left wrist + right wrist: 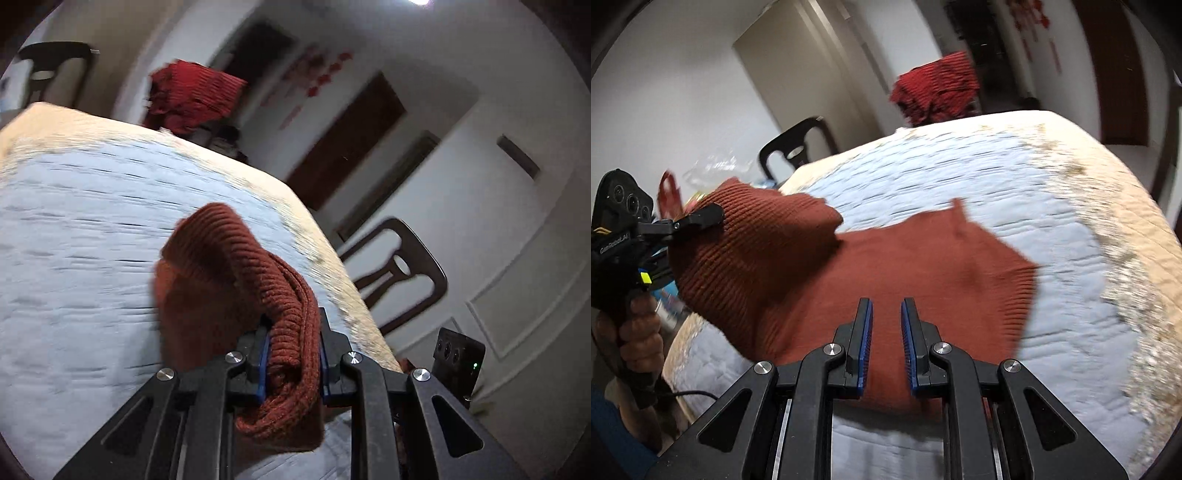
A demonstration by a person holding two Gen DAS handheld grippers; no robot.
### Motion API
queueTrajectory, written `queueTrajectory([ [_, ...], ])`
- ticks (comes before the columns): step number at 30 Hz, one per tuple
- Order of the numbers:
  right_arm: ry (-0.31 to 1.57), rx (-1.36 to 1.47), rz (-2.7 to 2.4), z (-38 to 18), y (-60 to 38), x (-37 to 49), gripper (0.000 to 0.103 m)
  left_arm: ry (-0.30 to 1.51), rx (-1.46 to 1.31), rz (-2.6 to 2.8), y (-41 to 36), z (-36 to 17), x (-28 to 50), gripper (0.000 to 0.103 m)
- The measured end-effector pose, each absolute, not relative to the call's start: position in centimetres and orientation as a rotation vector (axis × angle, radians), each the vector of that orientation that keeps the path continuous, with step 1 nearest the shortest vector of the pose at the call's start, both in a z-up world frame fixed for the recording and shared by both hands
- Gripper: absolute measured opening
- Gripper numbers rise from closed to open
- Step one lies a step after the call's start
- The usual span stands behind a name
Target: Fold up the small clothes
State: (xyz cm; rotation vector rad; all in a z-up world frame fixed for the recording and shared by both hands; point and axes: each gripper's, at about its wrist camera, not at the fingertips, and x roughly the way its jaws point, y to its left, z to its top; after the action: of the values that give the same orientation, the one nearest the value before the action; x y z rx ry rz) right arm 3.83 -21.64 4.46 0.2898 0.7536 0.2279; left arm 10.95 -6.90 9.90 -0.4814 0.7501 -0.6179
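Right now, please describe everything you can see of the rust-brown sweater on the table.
The sweater is a rust-brown ribbed knit, soft and thick. Most of it lies spread on the pale blue quilted cover. One bunched part is lifted and pinched between the left gripper's fingers, folding over the rest. The right gripper hangs over the near edge, its fingers apart with nothing between them.

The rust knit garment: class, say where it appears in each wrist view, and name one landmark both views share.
Left wrist: the rust garment sits at lower centre, bunched between the left gripper jaws.
Right wrist: it spreads across the centre over the quilt, its left part lifted by the left gripper.
Shared landmark: the red cloth beyond the quilt.
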Motion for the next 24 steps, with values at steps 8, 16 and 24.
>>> queueTrajectory([
  [8, 0.733, 0.387, 0.099, 4.7, -27.0, 2.0, 0.016, 0.988, -0.405, -0.737, -16.2, 4.2, 14.6, 0.023],
  [16, 0.708, 0.505, 0.109, 4.6, -29.3, 0.8, 0.016, 0.854, -0.412, -0.781, -13.6, 7.5, 12.2, 0.045],
  [24, 0.709, 0.674, 0.316, 3.8, -28.1, 1.6, 0.05, 0.813, -0.342, -0.597, -8.9, 6.6, 11.0, 0.044],
])
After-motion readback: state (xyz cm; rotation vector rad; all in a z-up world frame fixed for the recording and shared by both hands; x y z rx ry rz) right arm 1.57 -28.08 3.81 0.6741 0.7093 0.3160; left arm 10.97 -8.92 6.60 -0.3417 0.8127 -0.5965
